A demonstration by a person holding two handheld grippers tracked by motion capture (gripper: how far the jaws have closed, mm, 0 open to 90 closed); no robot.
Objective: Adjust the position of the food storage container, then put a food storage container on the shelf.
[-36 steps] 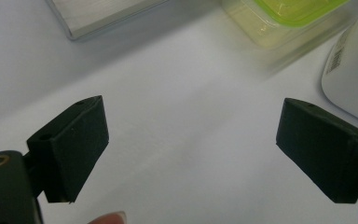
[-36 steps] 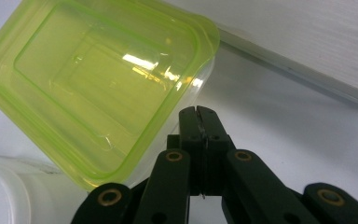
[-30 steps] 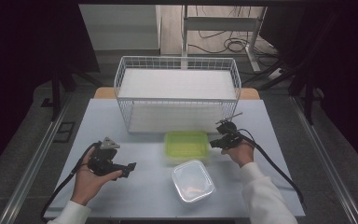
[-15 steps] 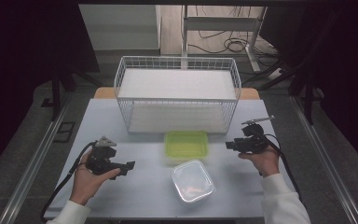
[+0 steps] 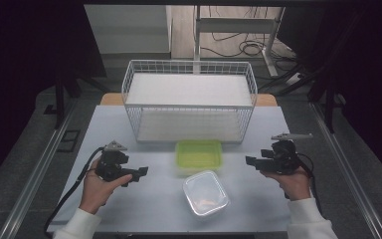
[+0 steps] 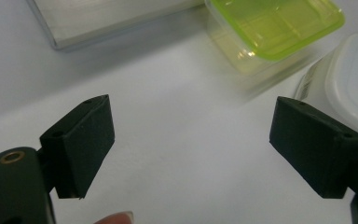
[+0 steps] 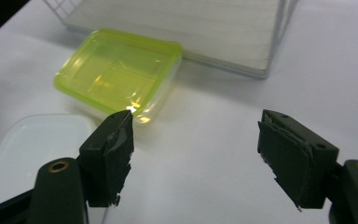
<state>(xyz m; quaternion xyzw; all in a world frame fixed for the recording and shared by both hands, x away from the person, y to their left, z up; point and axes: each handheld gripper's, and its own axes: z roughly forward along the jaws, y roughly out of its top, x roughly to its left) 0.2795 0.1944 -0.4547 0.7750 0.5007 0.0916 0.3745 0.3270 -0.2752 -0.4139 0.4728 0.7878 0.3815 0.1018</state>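
Both grippers, L (image 5: 140, 172) & R (image 5: 250, 161), jaws apart, hold nothing. Green box (image 5: 199, 154) sits before basket (image 5: 189, 79), clear box (image 5: 205, 193) nearer person. Neither box grasped yet.

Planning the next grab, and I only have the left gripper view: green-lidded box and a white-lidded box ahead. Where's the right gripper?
Observer: The right gripper is held right of the green-lidded box, jaws open, holding nothing.
Operator: What's the pale slab behind the boxes?
Observer: That's the floor of a white wire basket, standing just behind the green-lidded box.
Operator: Are the right pads OK?
Observer: The pads look frayed along their edges.
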